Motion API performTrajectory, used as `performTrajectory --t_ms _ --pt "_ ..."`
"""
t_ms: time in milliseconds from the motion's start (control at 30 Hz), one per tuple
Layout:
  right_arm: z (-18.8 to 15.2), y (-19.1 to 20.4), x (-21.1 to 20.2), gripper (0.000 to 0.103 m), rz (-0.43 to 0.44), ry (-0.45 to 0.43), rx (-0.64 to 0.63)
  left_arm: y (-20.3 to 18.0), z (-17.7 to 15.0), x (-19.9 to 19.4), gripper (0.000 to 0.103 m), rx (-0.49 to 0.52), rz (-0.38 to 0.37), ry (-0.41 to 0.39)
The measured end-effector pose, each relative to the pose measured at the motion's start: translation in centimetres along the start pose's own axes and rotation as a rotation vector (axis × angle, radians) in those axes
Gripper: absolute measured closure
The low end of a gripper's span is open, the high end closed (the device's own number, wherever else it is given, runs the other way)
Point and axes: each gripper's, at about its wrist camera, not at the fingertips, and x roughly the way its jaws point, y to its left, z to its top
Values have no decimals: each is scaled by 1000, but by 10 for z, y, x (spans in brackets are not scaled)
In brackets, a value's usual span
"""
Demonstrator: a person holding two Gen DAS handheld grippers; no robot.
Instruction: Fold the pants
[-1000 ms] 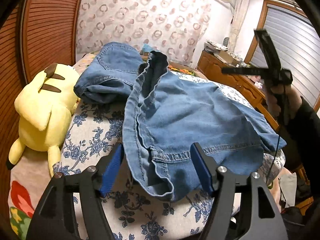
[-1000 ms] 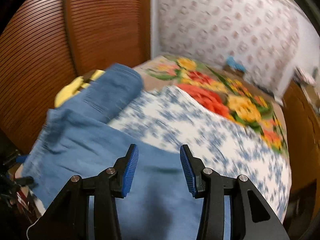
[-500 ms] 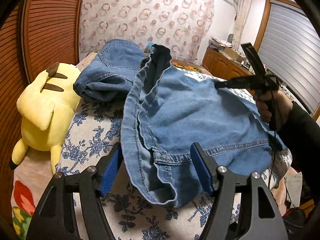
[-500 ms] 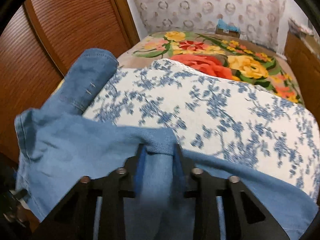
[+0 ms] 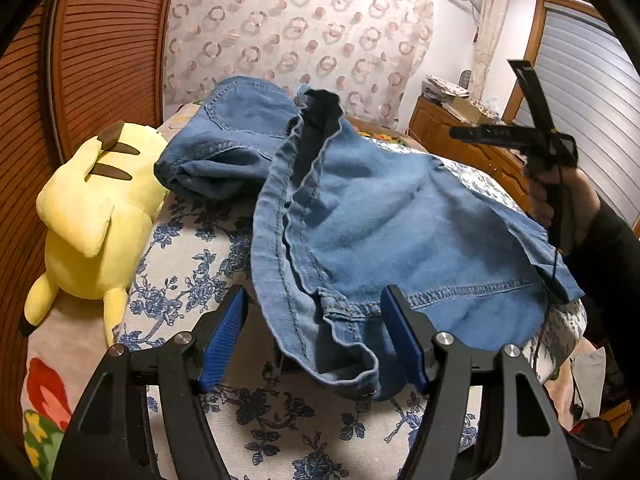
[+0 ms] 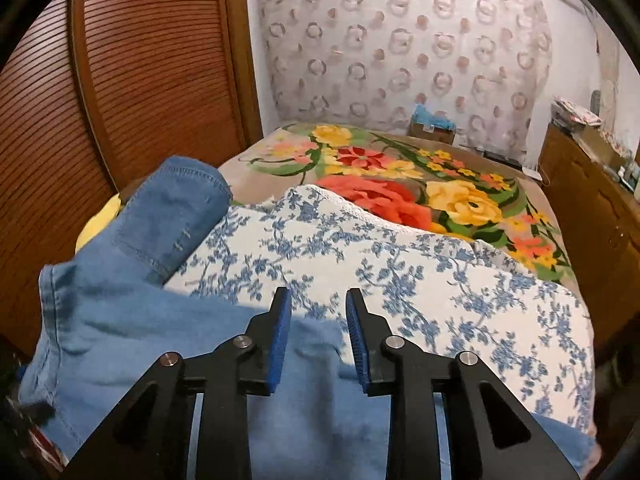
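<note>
bedroom scene, blue-flower sheet point(image 5: 208, 264) on the bed under everything. pants point(image 5: 384, 232) lie crumpled across that sheet, waistband end toward my left gripper point(image 5: 314, 334), whose blue pads are spread wide either side of the bunched denim, not pinching it. my right gripper point(image 6: 314, 334) hangs over the pants' far edge, pads parted, nothing between them. second folded denim point(image 5: 240, 136) sits behind. yellow plush point(image 5: 88, 216) lies at the sheet's left edge.
</note>
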Motion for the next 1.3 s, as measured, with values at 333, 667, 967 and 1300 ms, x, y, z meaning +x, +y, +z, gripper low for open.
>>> performTrajectory --t_ms 333,667,967,1300 --pt "-58 13 -56 67 74 55 -41 -5 11 -15 33 17 22 -88" --pt "-116 12 -58 61 40 123 -45 -16 4 3 58 66 41 -34" --pt "-128 6 -55 45 17 101 3 -9 -8 14 71 66 58 13" --pt "-132 13 -48 41 11 100 10 -17 -11 8 96 74 71 0"
